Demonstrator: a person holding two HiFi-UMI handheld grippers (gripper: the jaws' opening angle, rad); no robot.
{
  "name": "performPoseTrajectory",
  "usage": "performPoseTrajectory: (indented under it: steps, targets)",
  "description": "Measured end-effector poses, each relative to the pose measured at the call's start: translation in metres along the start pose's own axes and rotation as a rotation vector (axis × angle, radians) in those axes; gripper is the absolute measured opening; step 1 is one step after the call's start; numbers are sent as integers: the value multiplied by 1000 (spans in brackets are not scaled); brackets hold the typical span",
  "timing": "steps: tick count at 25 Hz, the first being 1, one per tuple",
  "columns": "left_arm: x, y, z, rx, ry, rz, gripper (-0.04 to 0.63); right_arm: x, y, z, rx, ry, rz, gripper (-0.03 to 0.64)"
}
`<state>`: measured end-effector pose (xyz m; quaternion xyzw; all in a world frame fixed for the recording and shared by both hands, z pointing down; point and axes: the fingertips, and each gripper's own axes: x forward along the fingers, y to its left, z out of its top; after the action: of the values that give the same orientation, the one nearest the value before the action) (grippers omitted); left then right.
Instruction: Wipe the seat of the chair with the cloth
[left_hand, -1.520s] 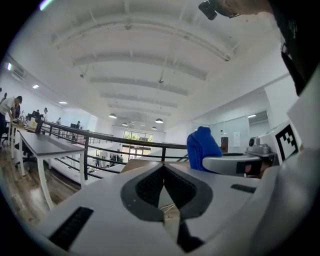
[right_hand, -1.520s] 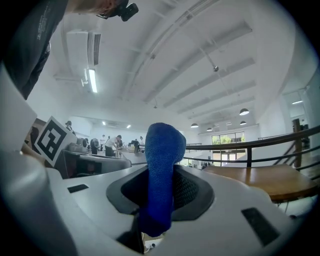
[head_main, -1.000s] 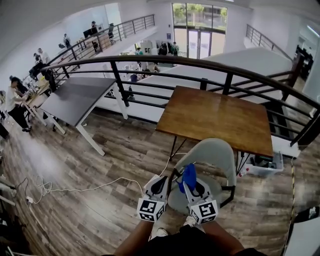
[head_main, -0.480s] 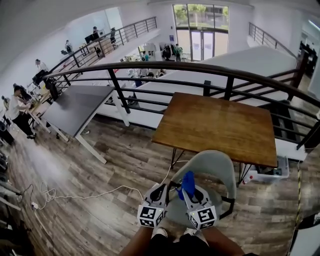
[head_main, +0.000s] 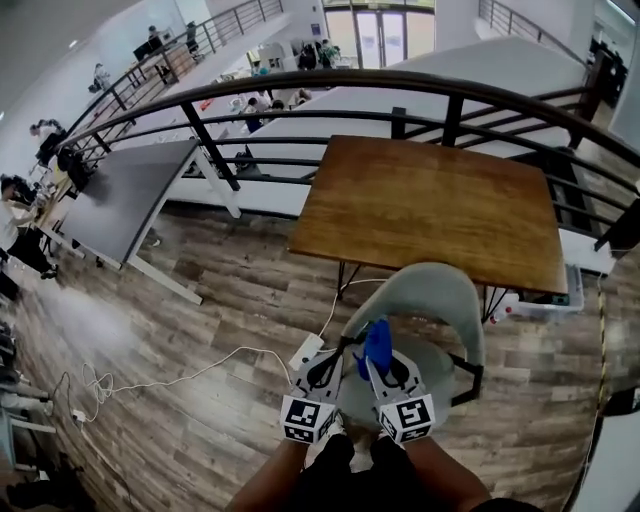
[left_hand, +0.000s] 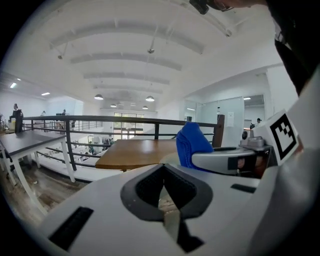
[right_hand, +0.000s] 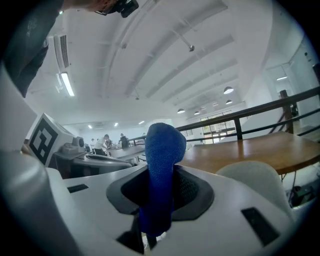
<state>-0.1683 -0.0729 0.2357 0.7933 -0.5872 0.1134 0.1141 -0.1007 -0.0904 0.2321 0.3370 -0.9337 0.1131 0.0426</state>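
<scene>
A grey chair (head_main: 425, 300) stands below me, its back toward the wooden table (head_main: 430, 205); its seat (head_main: 440, 365) shows partly beyond the grippers. My right gripper (head_main: 378, 352) is shut on a blue cloth (head_main: 377, 342), which stands up folded between its jaws (right_hand: 161, 165) above the seat. The chair back (right_hand: 252, 182) shows at the lower right of the right gripper view. My left gripper (head_main: 325, 362) hangs beside it at the seat's left edge, shut with nothing in it. In the left gripper view the cloth (left_hand: 192, 144) rises over the right gripper's body.
A black metal railing (head_main: 300, 95) runs behind the wooden table, with a lower floor and people beyond it. A grey desk (head_main: 125, 195) stands at the left. A white cable (head_main: 200, 370) trails over the wood floor to a power strip (head_main: 305, 350) by the chair. A box (head_main: 545, 300) sits under the table's right end.
The head view has tilted further down and moved closer to the table. Both grippers stay side by side over the chair seat, the cloth still held in the right one.
</scene>
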Motion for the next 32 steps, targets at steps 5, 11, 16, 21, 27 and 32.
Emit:
performPoseTrajectory:
  steps: [5, 11, 16, 21, 27, 32]
  targets:
    - [22, -4, -38, -42, 34, -54, 8, 7, -6, -47, 41, 67, -34, 109]
    - [45, -13, -104, -66, 97, -104, 7, 13, -24, -112, 96, 116, -89, 109]
    - [75, -23, -163, -85, 133, -120, 6, 27, -40, -164, 95, 155, -87, 109]
    - [102, -24, -218, -124, 166, -123, 8, 38, -56, -213, 112, 183, -90, 109]
    - [113, -32, -275, -170, 214, -128, 6, 39, -71, -275, 133, 256, -102, 109]
    - [122, -25, -319, -189, 258, -109, 7, 56, -77, -311, 143, 279, -85, 109]
